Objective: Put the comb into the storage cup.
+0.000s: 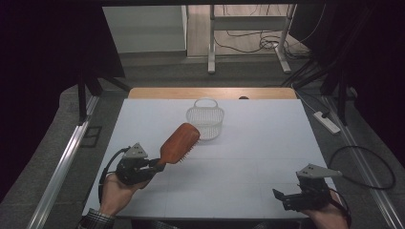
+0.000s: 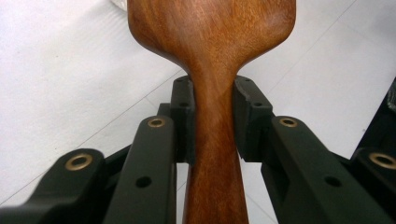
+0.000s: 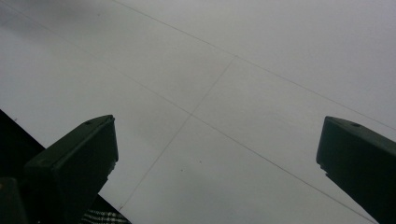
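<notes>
In the lower left of the high view, the left gripper point(image 1: 154, 165) is clamped on the narrow handle of a wooden hairbrush point(image 1: 180, 143). The brush is lifted off the white table point(image 1: 258, 157), its paddle head slanting up toward the centre of the frame, bristles facing down and to the right. The left gripper view shows both jaws pressed tight against the neck of the hairbrush point(image 2: 212, 70), just below where the wood widens.

Just beyond the brush head, above the centre of the frame, stands a small white wire basket point(image 1: 206, 120), upright with its handle raised. The brush tip is near its front rim but apart from it.

In the lower right, the right gripper point(image 1: 282, 196) rests low over the table with its jaws spread wide and nothing between them; its own view looks past them at bare tabletop.

The step in hand looks like carrying the brush to the basket. The next move likely calls for lifting the head over the rim, then lowering and releasing.
</notes>
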A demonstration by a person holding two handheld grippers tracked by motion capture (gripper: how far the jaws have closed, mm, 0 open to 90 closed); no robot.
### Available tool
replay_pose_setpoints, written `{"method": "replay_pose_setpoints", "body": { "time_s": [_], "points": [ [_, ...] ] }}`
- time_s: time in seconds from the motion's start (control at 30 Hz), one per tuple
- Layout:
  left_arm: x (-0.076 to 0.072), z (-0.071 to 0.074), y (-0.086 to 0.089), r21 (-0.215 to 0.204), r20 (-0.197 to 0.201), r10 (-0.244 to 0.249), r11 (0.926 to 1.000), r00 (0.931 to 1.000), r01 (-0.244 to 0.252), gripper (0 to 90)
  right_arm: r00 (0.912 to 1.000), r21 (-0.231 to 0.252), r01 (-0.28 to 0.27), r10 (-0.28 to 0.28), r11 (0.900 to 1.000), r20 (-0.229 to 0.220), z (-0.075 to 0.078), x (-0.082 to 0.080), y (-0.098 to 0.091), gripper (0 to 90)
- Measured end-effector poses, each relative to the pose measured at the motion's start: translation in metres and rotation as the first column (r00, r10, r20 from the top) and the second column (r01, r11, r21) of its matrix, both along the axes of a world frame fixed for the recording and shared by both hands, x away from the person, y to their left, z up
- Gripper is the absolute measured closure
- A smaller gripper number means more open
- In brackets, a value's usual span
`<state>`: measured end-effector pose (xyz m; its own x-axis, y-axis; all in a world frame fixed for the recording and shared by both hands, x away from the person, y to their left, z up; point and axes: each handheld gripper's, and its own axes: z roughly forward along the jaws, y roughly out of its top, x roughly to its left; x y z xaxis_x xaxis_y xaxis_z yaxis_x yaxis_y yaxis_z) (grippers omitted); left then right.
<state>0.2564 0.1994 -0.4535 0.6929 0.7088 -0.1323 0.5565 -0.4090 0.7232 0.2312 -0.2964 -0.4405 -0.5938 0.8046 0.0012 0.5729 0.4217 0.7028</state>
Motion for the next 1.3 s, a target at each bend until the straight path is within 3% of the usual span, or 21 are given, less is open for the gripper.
{"method": "replay_pose_setpoints", "body": {
  "time_s": [0.3,0.53,0.77,0.93,1.07,1.3],
  "points": [
    [0.0,0.004,-0.004,-0.027,0.014,-0.009,0.9996,0.9999,0.009,72.2,0.9984,0.048,-0.052,0.05,0.9975,0.026,0.003,0.003,0.003,0.0],
    [0.001,0.006,-0.011,-0.022,0.024,-0.028,0.9993,0.9993,0.028,72.2,0.9945,0.075,-0.086,0.081,0.9934,0.066,0.007,0.006,0.008,0.0],
    [0.003,0.009,-0.016,-0.036,0.037,-0.038,0.9986,0.9986,0.039,72.2,0.9965,0.182,-0.08,0.074,0.9799,0.039,0.016,0.015,0.011,0.0],
    [0.004,0.01,-0.021,-0.045,0.044,-0.04,0.9981,0.9982,0.042,72.2,0.9946,0.238,-0.104,0.101,0.9657,0.023,0.022,0.022,0.017,0.0],
    [0.006,0.01,-0.023,-0.047,0.046,-0.047,0.9977,0.9978,0.049,72.2,0.992,0.268,-0.126,0.123,0.9551,0.027,0.023,0.028,0.024,0.0],
    [0.007,0.011,-0.028,-0.057,0.055,-0.048,0.997,0.9973,0.052,72.2,0.9901,0.291,-0.139,0.138,0.9465,0.025,0.027,0.038,0.038,0.0]
  ]
}}
